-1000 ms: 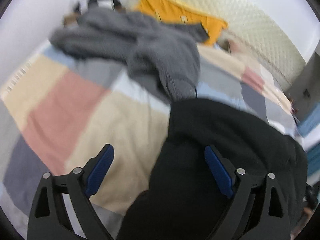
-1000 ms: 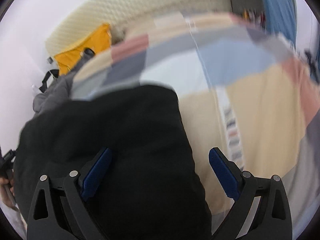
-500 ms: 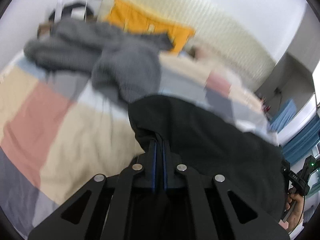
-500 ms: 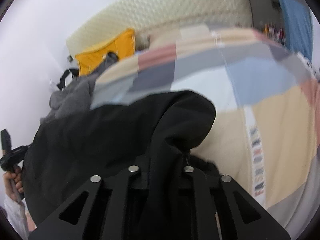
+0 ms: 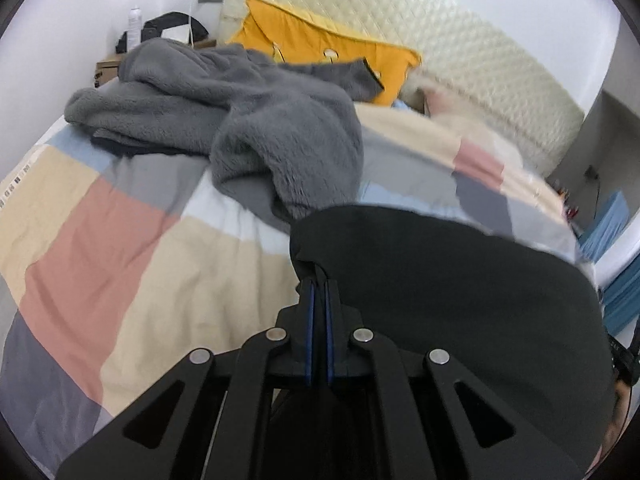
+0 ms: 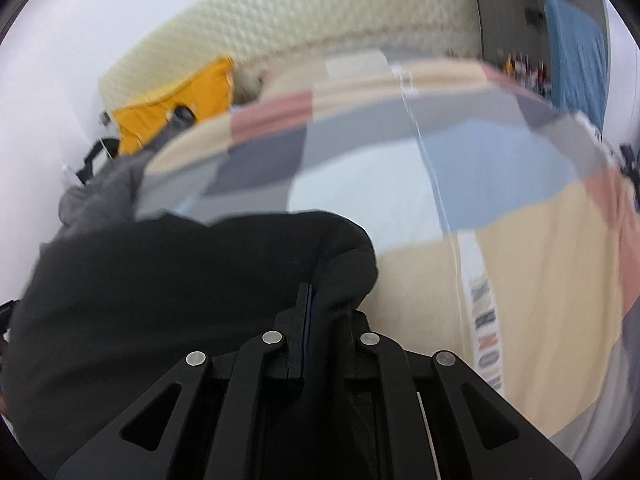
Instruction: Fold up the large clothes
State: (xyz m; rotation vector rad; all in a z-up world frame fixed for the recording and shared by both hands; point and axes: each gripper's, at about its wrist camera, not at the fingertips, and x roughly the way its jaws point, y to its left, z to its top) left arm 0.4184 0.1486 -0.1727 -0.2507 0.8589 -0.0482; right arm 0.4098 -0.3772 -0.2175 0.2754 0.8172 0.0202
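Both sets of jaws, wide open a second ago, now pinch the black garment: left gripper and right gripper each clamp a corner, likely to spread it on the bed, near edge; grey fleece lies further back.

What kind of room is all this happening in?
Most likely a bedroom: a bed with a patchwork quilt, a padded cream headboard with a yellow pillow against it, and clothes lying on top.

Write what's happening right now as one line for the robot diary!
step: lift for folding | left gripper: shut on black garment | right gripper: shut on black garment | gray fleece: heaped on bed, untouched
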